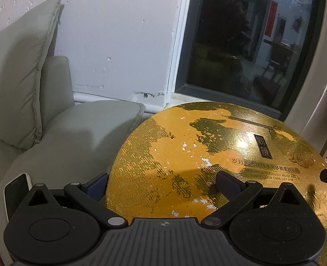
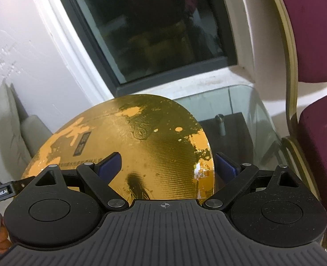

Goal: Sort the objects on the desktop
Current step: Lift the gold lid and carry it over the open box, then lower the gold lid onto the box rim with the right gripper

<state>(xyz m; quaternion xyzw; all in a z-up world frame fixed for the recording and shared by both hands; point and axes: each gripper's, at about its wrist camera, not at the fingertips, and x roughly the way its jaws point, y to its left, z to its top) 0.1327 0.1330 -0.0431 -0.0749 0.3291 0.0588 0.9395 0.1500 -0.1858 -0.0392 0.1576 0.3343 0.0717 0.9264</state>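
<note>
A large round gold gift box (image 1: 185, 150), its foil worn and printed with text, fills the middle of both views (image 2: 141, 141). My left gripper (image 1: 162, 184) is open and straddles the box's left rim. Its left finger (image 1: 97, 184) is outside the edge and its right finger (image 1: 227, 184) is over the lid. My right gripper (image 2: 168, 165) is open too and straddles the right rim. There the left finger (image 2: 110, 164) is above the lid and the right finger (image 2: 225, 166) is beside the wall. Nothing is clamped between either pair of fingers.
A grey sofa (image 1: 59, 137) stands left of the box, with a white-cased phone (image 1: 14, 190) on its arm. A dark window (image 1: 247, 44) is behind. A glass table (image 2: 241, 115) lies under the box's right side, and a maroon chair (image 2: 314, 133) stands at the right.
</note>
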